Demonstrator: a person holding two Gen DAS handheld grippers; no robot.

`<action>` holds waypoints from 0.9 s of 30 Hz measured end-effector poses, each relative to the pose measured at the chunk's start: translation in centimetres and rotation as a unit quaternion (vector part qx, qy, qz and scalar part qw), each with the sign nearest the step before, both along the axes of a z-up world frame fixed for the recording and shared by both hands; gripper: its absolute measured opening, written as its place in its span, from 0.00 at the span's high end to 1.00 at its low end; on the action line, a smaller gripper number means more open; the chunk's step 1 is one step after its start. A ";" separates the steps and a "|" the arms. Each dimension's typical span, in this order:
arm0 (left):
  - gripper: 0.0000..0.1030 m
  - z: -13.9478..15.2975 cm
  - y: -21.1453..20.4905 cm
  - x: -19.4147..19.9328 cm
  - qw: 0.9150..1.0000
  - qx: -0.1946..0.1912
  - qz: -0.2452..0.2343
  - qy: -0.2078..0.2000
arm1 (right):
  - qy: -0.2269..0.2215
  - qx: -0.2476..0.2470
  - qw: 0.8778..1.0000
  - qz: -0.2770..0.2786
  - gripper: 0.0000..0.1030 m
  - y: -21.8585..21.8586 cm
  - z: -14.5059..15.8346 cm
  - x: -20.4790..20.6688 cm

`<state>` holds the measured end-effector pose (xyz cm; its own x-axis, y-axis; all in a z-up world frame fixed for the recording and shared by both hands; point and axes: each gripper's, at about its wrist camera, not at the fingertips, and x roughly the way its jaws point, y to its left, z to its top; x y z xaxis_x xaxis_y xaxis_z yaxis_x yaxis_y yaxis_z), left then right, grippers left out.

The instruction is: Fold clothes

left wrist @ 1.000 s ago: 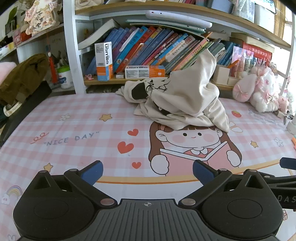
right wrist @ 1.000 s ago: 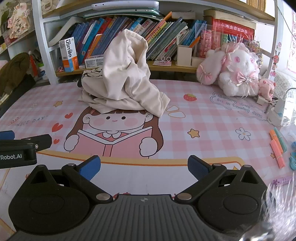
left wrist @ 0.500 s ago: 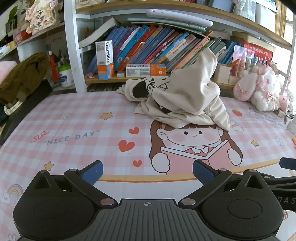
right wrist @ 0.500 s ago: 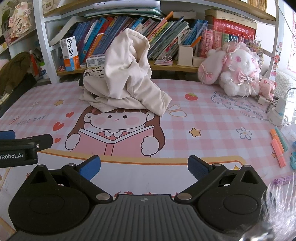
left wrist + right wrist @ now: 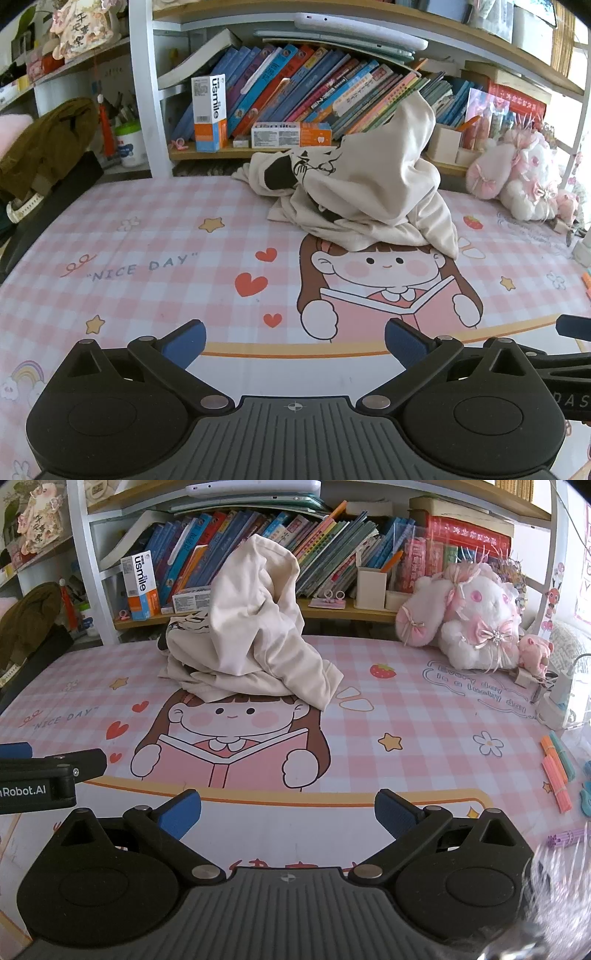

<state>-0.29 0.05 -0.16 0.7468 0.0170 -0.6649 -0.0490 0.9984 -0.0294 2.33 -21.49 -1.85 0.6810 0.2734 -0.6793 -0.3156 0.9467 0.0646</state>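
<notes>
The cream garment (image 5: 369, 192) lies in a crumpled heap on the pink checked worktop (image 5: 147, 236), just above the head of the printed girl (image 5: 384, 291), in front of the bookshelf (image 5: 295, 96). Both the left tool (image 5: 293, 341) and the right tool (image 5: 288, 812) are spread wide and hold nothing, well apart from the garment. Only the right view shows the plush rabbit (image 5: 469, 616) and the pens (image 5: 556, 771); only the left view shows the garment's black print clearly.
</notes>
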 end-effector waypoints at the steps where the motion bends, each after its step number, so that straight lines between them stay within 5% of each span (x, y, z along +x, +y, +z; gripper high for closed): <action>1: 0.00 0.0 0.0 0.0 1.000 0.001 0.003 0.000 | 0.000 0.000 1.000 0.000 0.02 0.0 0.0 0.0; 27: 0.00 -0.3 0.1 0.4 1.000 0.004 0.022 0.010 | 0.005 -0.001 1.000 0.002 0.02 0.1 -0.2 0.3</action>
